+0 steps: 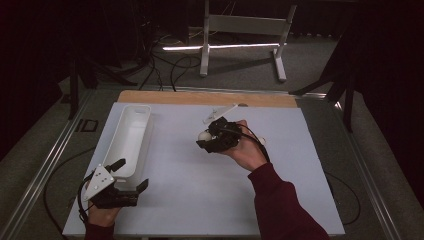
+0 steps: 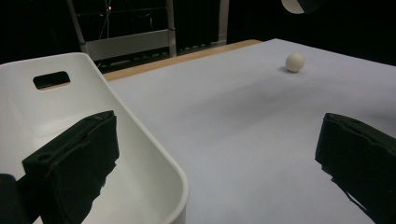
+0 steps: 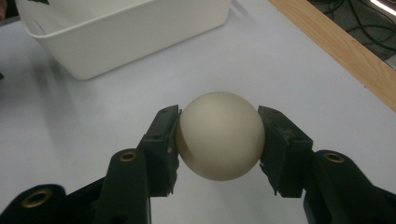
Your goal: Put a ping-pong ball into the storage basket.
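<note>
A cream-white ball (image 3: 219,135) sits between the two black pads of my right gripper (image 3: 219,142), which is shut on it above the white table. From the high view that gripper (image 1: 204,138) hovers mid-table with the ball (image 1: 203,135) at its tip, pointing left toward a long white bin (image 1: 131,107). My left gripper (image 1: 134,173) rests at the near left, jaws wide apart and nothing between them. In the left gripper view one jaw stands over the bin's near end (image 2: 140,126) and the other over bare table; the gripper (image 2: 215,158) is open.
A second white ball (image 2: 295,62) lies on the table sheet farther off, seen as a small white spot (image 1: 262,141) just right of the right hand. A wooden strip (image 1: 205,97) borders the table's far edge. A metal stand and cables lie on the floor beyond.
</note>
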